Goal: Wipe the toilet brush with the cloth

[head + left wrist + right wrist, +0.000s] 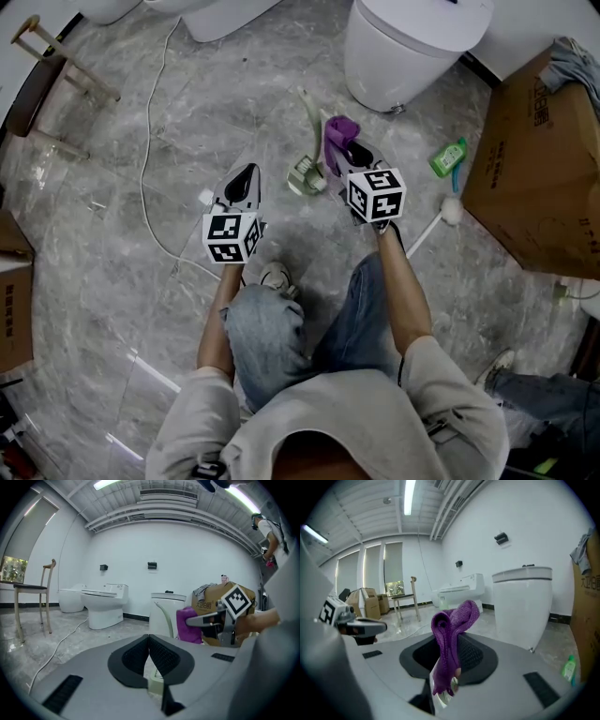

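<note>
head view: right gripper (352, 157) holds the purple cloth (339, 131) just beside the toilet brush (310, 122), which stands in its holder (305, 176) on the floor (141, 281); left gripper (246, 174) hovers nearby.
left gripper view — fingers (133, 660) pressed together, empty.
right gripper view — fingers (476, 656) clamped on the cloth.

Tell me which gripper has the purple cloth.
The right gripper: its jaws clamp the purple cloth. The left gripper has its jaws shut together on nothing.
</note>
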A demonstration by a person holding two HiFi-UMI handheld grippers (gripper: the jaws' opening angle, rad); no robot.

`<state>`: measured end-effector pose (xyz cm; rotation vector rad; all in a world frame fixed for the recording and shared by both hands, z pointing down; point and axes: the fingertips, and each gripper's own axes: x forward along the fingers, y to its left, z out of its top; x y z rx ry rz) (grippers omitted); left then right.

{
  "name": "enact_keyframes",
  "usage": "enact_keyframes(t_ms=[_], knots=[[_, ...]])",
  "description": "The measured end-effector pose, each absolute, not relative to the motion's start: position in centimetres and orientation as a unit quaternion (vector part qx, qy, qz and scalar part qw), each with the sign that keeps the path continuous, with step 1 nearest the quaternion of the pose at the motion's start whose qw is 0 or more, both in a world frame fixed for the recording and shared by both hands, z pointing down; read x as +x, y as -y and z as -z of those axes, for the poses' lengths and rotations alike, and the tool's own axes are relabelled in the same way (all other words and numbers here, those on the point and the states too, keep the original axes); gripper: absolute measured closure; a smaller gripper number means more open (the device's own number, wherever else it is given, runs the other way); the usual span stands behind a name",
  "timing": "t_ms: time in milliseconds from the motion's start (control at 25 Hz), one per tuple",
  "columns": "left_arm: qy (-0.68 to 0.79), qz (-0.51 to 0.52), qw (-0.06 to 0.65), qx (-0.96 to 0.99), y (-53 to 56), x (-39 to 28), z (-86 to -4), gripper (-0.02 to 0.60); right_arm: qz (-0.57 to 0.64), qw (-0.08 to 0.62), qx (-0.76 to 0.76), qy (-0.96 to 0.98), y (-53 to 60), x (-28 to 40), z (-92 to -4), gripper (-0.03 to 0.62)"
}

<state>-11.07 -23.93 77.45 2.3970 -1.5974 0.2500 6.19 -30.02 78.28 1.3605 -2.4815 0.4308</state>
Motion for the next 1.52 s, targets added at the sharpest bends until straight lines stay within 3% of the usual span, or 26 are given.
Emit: enact_keyframes(t_ms=[240,440,1520], knots=[[0.548,-0.086,0.124,0.823,24.0,-11.1,-77.4,0.561,-0.090,0.086,0.458,0.880,32.1,4.7,-69.5,0.486],[0.548,-0.090,0.124,0.822,24.0,-11.0,-77.5,0.561,-0.087,0.067,0.439,0.892,32.2,1.6,-67.9,0.487],[0.547,-0.089,0.124,0.823,23.8,-11.5,-77.8,0.561,-0.252,0.217,0.441,0.834,28.0,1.0,-90.6,0.485]])
